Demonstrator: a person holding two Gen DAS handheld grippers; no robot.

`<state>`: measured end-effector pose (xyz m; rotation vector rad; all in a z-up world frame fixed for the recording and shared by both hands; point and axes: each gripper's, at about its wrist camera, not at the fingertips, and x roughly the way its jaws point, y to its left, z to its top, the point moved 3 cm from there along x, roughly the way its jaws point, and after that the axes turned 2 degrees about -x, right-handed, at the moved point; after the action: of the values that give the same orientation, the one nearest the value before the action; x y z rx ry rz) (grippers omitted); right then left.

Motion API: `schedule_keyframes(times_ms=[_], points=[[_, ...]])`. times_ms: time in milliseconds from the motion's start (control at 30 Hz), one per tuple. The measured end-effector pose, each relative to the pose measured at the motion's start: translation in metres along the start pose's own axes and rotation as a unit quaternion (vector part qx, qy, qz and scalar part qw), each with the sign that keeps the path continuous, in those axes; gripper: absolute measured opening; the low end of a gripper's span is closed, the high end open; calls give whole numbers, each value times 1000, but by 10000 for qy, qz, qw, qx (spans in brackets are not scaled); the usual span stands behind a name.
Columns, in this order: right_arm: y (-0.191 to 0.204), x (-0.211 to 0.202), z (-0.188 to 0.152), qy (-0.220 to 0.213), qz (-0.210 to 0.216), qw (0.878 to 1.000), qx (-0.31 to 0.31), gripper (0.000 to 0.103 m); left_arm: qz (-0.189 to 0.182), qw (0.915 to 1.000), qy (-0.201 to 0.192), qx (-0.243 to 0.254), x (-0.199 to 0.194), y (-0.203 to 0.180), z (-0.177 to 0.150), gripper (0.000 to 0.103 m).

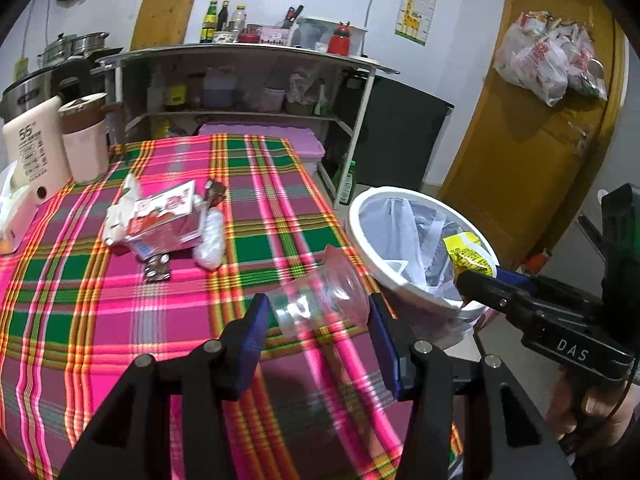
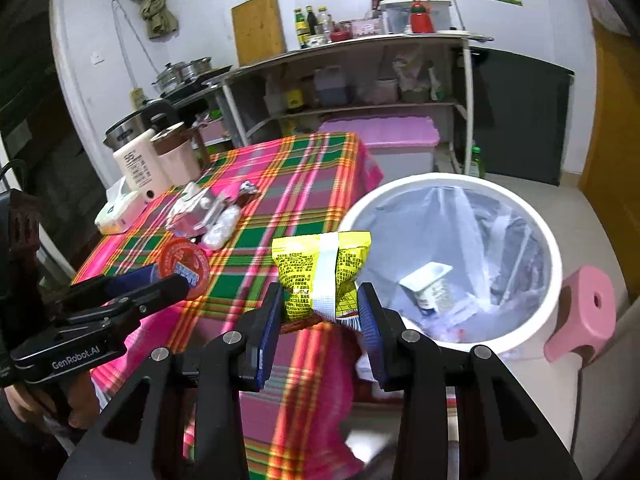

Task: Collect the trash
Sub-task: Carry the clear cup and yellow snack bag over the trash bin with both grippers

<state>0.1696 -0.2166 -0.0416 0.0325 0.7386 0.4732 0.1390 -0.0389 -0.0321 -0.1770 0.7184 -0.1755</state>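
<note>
- Our left hand-held gripper (image 1: 318, 312) pinches a clear plastic cup (image 1: 324, 288) lying sideways between its blue pads, held over the near right part of the tabletop (image 1: 100, 320), which wears a pink, green and yellow plaid cloth.
- In the right wrist view the same cup shows a red printed lid (image 2: 182, 262) facing the camera, at the tip of the left hand-held gripper (image 2: 168, 280).
- Our right hand-held gripper (image 2: 320, 312) pinches a yellow snack wrapper (image 2: 320, 272) by its lower end; the wrapper stands up above the pads, just left of the bin's rim.
- We see the white trash bin (image 2: 554, 280) on the floor to the right of the tabletop, lined with a clear bag; a small white yogurt-type cup (image 2: 430, 286) lies inside it.
- In the left wrist view the wrapper (image 1: 468, 254) sits over the near rim of the bin (image 1: 360, 240).
- More trash lies farther back on the tabletop: a red-and-white carton (image 1: 164, 216), crumpled white wrapping (image 1: 210, 240), and two dark brown wrappers (image 1: 158, 270).
- At the far left stand a cream bottle (image 1: 34, 152), a pink lidded cup (image 1: 84, 136) and a tissue pack (image 1: 14, 216).
- A pink stool (image 2: 584, 312) stands right of the bin.
</note>
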Motion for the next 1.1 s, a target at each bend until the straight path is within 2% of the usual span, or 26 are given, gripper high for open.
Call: schedule_keyframes(times_ms=[433, 733, 1100], points=[[-57, -13, -1, -99, -463, 9979, 436, 39, -259, 9990, 47, 370, 26, -41, 15, 52], [-81, -7, -5, -22, -643, 9961, 604, 39, -451, 9974, 94, 556, 47, -63, 27, 52], [-104, 6, -8, 166, -823, 9938, 728, 39, -641, 9947, 340, 731, 79, -86, 28, 52]])
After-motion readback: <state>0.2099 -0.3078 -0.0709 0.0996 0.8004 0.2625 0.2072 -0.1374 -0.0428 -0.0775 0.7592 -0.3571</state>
